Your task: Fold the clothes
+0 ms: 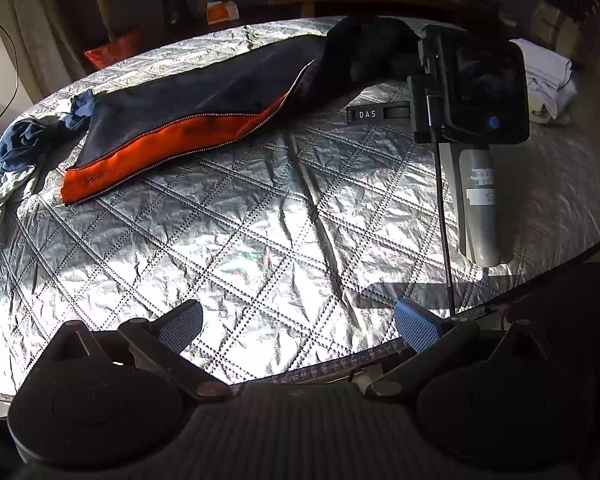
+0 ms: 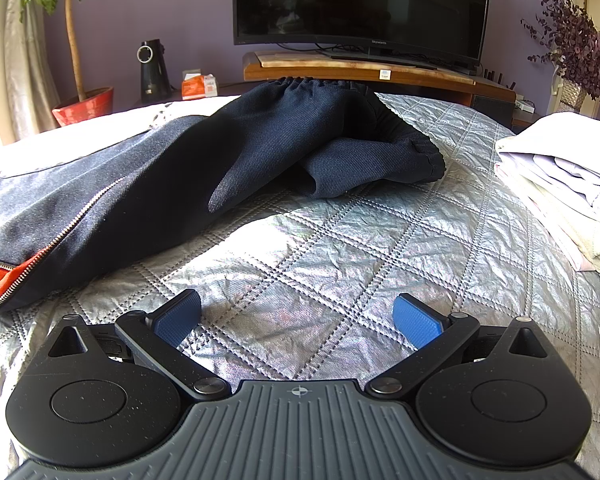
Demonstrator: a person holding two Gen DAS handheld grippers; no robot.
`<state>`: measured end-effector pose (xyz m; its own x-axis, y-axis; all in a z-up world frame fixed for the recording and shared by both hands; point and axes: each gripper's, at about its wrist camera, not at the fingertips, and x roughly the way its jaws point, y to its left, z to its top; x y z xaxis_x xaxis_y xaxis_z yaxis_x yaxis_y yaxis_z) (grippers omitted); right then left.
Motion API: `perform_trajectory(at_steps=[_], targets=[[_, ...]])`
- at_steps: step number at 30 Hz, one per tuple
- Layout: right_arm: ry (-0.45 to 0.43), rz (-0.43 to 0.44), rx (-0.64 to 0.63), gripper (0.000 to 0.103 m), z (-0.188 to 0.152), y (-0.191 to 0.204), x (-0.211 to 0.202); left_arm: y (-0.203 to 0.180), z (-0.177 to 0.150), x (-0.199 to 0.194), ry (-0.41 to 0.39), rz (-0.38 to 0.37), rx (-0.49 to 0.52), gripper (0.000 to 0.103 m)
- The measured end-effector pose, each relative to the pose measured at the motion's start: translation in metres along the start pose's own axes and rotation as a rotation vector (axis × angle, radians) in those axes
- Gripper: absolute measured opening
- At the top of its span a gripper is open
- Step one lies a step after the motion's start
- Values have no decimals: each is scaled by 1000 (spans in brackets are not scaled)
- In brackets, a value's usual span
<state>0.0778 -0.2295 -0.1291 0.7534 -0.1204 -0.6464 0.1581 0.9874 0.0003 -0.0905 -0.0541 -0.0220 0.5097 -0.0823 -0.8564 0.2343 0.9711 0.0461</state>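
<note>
Navy twill with an orange lining along an open zip: the garment (image 2: 148, 184) lies ahead and to the left of the right hand-held gripper (image 2: 297, 318), its elastic hem bunched and doubled over itself at the far end. Both hand-held grippers are spread open and hold nothing; the left hand-held gripper (image 1: 298, 322) hovers near the counter's close edge, well apart from the cloth.

The likely trouble is the bunched end: a pinch there may catch two layers and drag the fold crooked. The zip teeth (image 1: 172, 128) may snag a pad, and the slick cover may let the cloth slide.

The counter (image 1: 260, 216) wears a crinkled, quilted silver cover. A stack of pale folded laundry (image 2: 564, 184) sits to the right. Beyond stand a television (image 2: 360, 0), a potted plant (image 2: 80, 100) and dried purple flowers (image 2: 580, 48).
</note>
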Motion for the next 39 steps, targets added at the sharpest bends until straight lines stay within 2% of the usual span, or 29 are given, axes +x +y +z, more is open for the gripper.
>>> perform_trajectory(at_steps=[30,34,39], targets=[[0,0,0,103,0,0,0,-1,1,3,6,-1,1,102],[0,0,0,103,0,0,0,5,2,4,8,7,-19,102],[0,0,-1,103,0,0,0,35,13,0,-22,36,-119,102]])
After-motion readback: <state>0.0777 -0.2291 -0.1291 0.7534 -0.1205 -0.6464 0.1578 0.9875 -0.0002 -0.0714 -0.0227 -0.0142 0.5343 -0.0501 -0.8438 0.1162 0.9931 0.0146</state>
